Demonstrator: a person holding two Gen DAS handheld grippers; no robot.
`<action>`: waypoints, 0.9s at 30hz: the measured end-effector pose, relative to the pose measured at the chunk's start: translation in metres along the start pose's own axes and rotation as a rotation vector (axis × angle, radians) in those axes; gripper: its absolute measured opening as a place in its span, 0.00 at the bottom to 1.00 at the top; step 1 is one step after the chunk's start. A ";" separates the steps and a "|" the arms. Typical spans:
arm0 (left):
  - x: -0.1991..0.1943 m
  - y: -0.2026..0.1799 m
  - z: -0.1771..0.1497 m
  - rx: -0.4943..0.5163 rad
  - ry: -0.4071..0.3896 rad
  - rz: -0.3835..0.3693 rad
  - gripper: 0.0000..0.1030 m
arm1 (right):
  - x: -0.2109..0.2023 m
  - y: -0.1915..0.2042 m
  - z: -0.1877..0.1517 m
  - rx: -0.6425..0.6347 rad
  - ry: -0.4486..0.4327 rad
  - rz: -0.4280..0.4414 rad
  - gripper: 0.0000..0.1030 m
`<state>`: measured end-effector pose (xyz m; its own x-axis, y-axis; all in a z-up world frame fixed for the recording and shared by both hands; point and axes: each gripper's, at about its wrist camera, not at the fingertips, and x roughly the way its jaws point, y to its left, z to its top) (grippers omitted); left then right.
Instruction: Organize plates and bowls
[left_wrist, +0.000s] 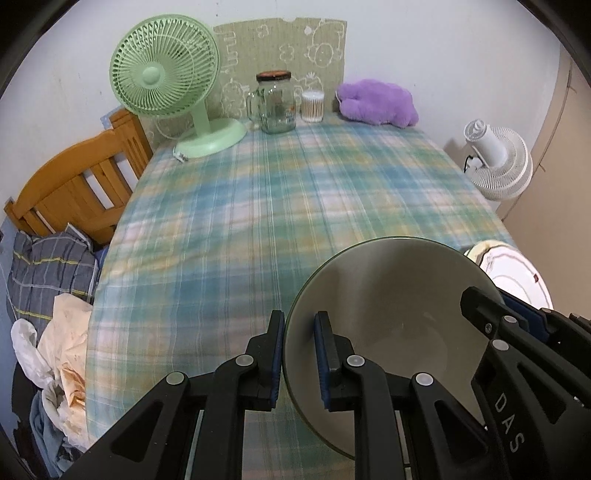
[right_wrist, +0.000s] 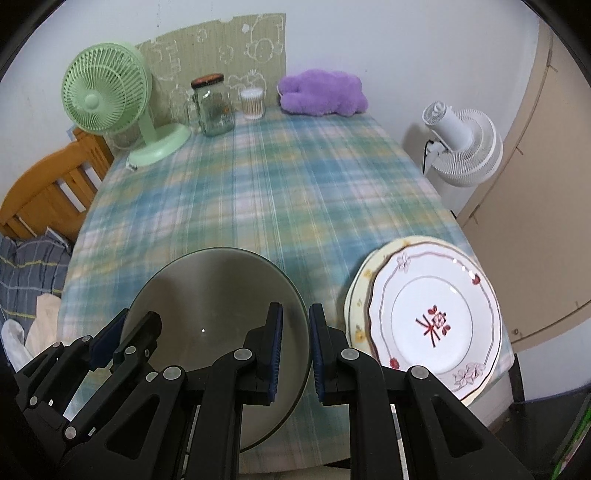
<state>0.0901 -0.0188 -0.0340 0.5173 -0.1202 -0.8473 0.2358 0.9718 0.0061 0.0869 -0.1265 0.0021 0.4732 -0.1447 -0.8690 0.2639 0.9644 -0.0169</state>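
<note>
Both jaw pairs pinch the grey bowl (left_wrist: 388, 317) by opposite rims, left gripper (left_wrist: 300, 354) and right gripper (right_wrist: 295, 350), over the near table (left_wrist: 258, 206).

Glazed, stiff, probably slippery and breakable, so rim grips suit it. Stacked plates (right_wrist: 436, 317) sit just beside; the fan (left_wrist: 166, 81), jar (left_wrist: 275, 101) and purple plush (left_wrist: 376, 103) stand well apart.

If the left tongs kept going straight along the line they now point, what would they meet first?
The left tongs, shut on the rim of the grey bowl, point steeply down at the plaid tablecloth. Bare cloth lies ahead, so they would probably meet that first; depth is hard to judge.
</note>
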 end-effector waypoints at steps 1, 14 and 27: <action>0.002 0.001 -0.002 -0.001 0.012 0.000 0.13 | 0.002 0.001 -0.002 -0.002 0.008 -0.002 0.17; 0.017 0.003 -0.004 0.001 0.034 0.011 0.13 | 0.021 0.003 -0.006 0.009 0.041 0.005 0.17; 0.015 0.008 -0.002 -0.004 0.069 -0.066 0.55 | 0.019 -0.007 -0.005 0.002 0.049 0.096 0.23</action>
<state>0.0984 -0.0120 -0.0477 0.4426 -0.1695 -0.8806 0.2640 0.9631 -0.0527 0.0897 -0.1345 -0.0169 0.4546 -0.0408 -0.8898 0.2212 0.9728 0.0684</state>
